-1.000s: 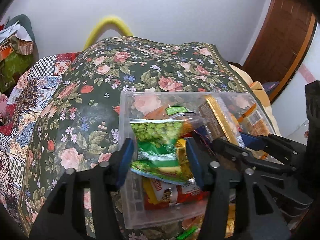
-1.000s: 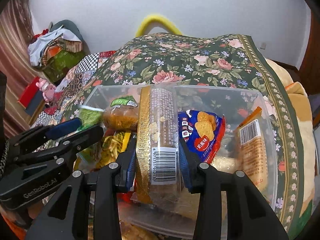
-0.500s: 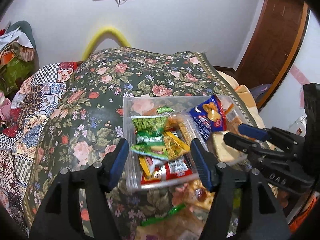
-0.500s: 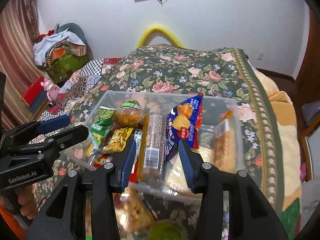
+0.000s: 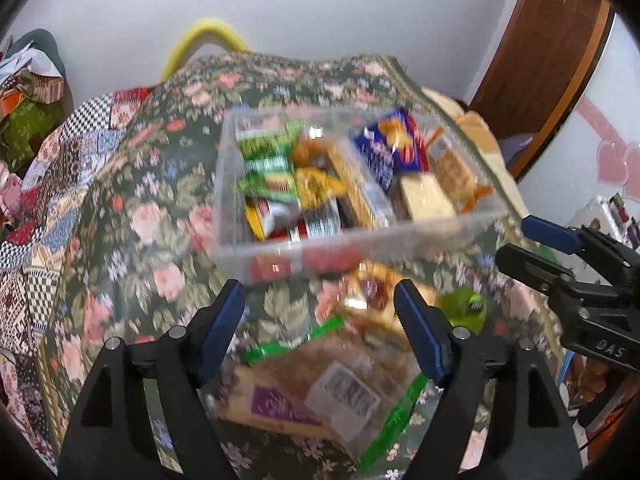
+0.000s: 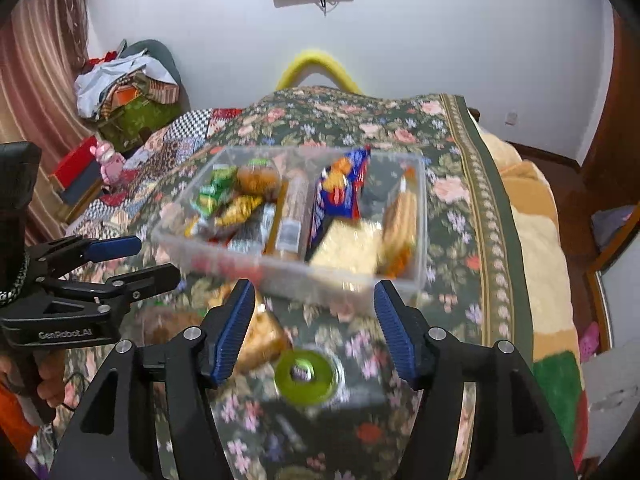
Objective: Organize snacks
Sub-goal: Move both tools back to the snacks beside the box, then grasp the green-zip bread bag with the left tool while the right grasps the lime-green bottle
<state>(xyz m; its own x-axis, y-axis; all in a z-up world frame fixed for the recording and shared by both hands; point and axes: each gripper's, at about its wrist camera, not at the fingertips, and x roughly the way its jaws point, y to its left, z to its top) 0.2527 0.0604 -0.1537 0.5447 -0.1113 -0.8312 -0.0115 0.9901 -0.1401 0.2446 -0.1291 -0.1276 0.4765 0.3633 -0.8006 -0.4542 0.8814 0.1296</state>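
Note:
A clear plastic bin [image 5: 320,246] [image 6: 320,282] sits on the floral bedspread, filled with several snacks. Among them are a green pea packet [image 5: 262,160], a blue biscuit packet [image 5: 390,148] [image 6: 340,184] and a long biscuit sleeve [image 6: 290,210]. My left gripper [image 5: 318,300] hovers short of the bin's near wall, its jaws opening with nothing pressed between them; a clear packet of brown cakes [image 5: 320,380] lies under it. My right gripper [image 6: 314,300] is also back from the bin, jaws opening and holding nothing, above a green ring-shaped item [image 6: 306,372] [image 5: 466,308].
Another snack packet [image 6: 260,332] lies on the bedspread [image 6: 452,200] near the right gripper's left finger. A pile of clothes [image 6: 128,96] is at the far left, and a wooden door [image 5: 552,60] at the right. A yellow arch [image 6: 316,66] rises behind the bed.
Both grippers pulled back from the bin while their jaws widened. The green pea packet and the biscuit sleeve that sat between the fingers now lie in the bin.

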